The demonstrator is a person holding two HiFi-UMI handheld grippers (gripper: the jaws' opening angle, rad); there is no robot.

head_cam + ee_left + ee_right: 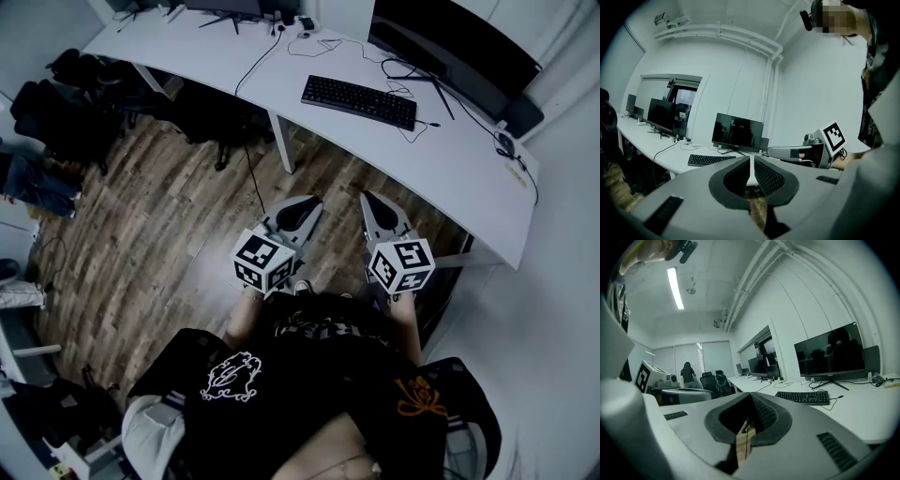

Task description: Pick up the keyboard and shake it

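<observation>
Well, both tools are empty. The left hand-held gripper [302,212] has its jaws pressed together with nothing between them, as its own view shows [751,161], and the right hand-held gripper [373,208] is likewise closed on nothing [751,398]. They hang side by side, a little apart, over the wooden floor [169,216], short of the near edge of the counter [450,159], and both point toward it.

The black keyboard [359,101] lies flat, keys up, on the white counter, well apart from both grippers. It sits about midway between the near edge and the back edge, just in front of a dark monitor [450,47]. Its long axis runs along the counter's length, roughly parallel to the near edge, so one long side faces the grippers. A thin cable [412,131] seems to leave its right end, though it is too fine to follow. Both gripper views show the keyboard [710,159] [804,397] ahead, beyond the jaws.
</observation>
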